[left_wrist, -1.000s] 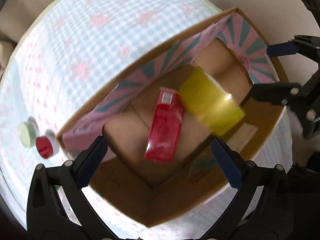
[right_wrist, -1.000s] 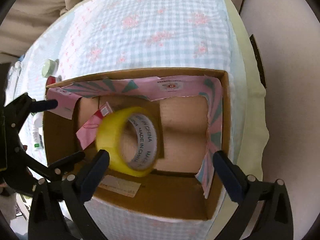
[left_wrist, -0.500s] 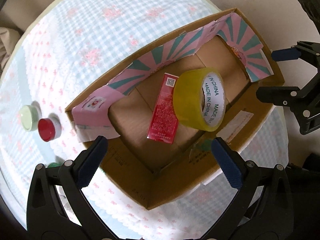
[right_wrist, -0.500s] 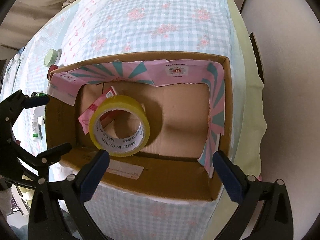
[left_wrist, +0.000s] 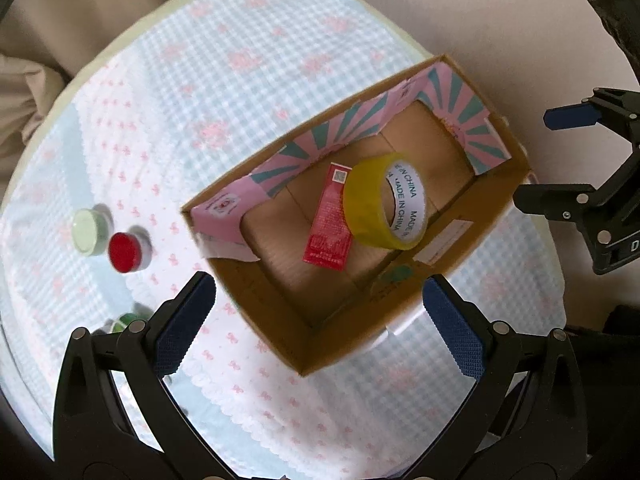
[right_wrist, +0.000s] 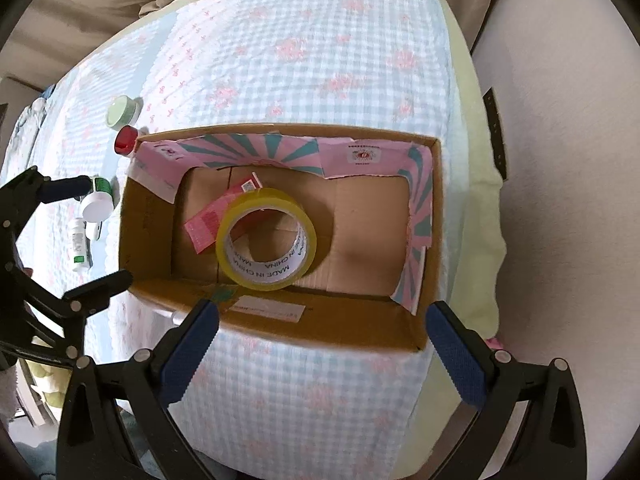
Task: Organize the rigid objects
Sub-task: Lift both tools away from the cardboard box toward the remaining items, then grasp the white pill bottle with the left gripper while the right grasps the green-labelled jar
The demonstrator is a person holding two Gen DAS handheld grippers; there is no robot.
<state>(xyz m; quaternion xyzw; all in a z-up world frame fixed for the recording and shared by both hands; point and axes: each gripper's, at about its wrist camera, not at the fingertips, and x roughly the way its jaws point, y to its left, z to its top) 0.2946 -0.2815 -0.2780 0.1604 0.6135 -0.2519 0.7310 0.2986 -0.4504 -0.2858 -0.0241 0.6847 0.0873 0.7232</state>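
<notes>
With the yellow tape roll (right_wrist: pixel 266 239) already lying in the cardboard box (right_wrist: pixel 280 312), the step in hand looks like fetching the next loose item from the left of the frame. Both grippers are spread wide and carry nothing: the left gripper (left_wrist: pixel 316 316) hangs over the near corner of the box, the right gripper (right_wrist: pixel 320 340) over its near wall. To do this well, the left gripper should swing toward the small pots, come down over one lid with a finger on either side, and close only once it is centred, since these short round shapes could squirt out of an off-centre pinch.

The box sits on the checked tabletop (right_wrist: pixel 320 40), its inner walls lined with pink and teal paper. Inside, the tape roll leans partly on a red packet (left_wrist: pixel 330 226); the right half of the floor is bare.

Outside, in the left wrist view, a pale green-lidded pot (left_wrist: pixel 89 232) and a red-lidded pot (left_wrist: pixel 127 253) stand just beside each other at centre left. The right wrist view shows a white-capped container (right_wrist: pixel 97 205) and what may be a small tube (right_wrist: pixel 79 242), too small to name surely.
</notes>
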